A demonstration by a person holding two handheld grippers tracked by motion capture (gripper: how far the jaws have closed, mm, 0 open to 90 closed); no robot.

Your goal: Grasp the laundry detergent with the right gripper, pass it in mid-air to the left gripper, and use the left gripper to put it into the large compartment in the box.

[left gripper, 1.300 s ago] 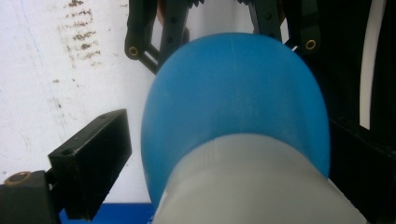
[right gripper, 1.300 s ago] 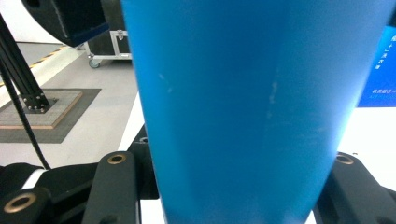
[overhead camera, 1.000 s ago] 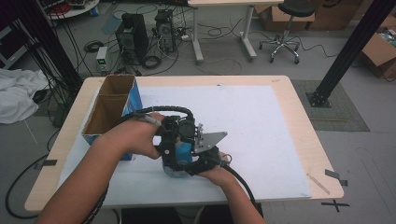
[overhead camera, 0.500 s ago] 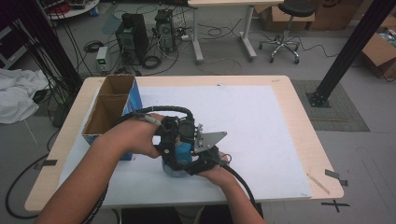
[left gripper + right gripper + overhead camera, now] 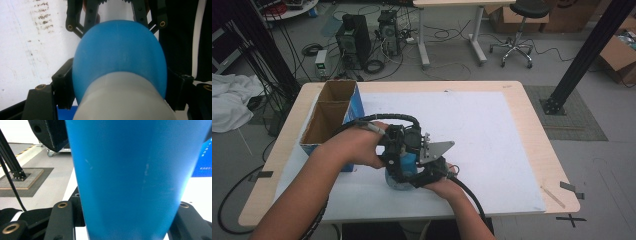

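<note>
High view first: your two hands meet low in the middle of the frame, over the white sheet (image 5: 492,135) on the wooden table (image 5: 537,150). Your left gripper (image 5: 404,150) and right gripper (image 5: 424,172) are bunched together around a blue bottle (image 5: 399,177), which peeks out just below them, a bit left of centre. An open cardboard box (image 5: 329,117) with blue sides sits at the left, just beside your left hand (image 5: 357,147).

Left gripper view: the blue bottle (image 5: 120,55) takes up the centre, with its white neck (image 5: 122,100) running down to the bottom edge. Your black jaws sit against that lower end on both sides; they've just been closing, with the bottle between them, and they look to be pinching it. The other gripper's (image 5: 113,10) jaws come in at the top, around the bottle's far end.

Right gripper view: the blue bottle (image 5: 135,177) fills the middle top to bottom, and your jaws at the bottom edge are pinching it tight on both sides.
</note>
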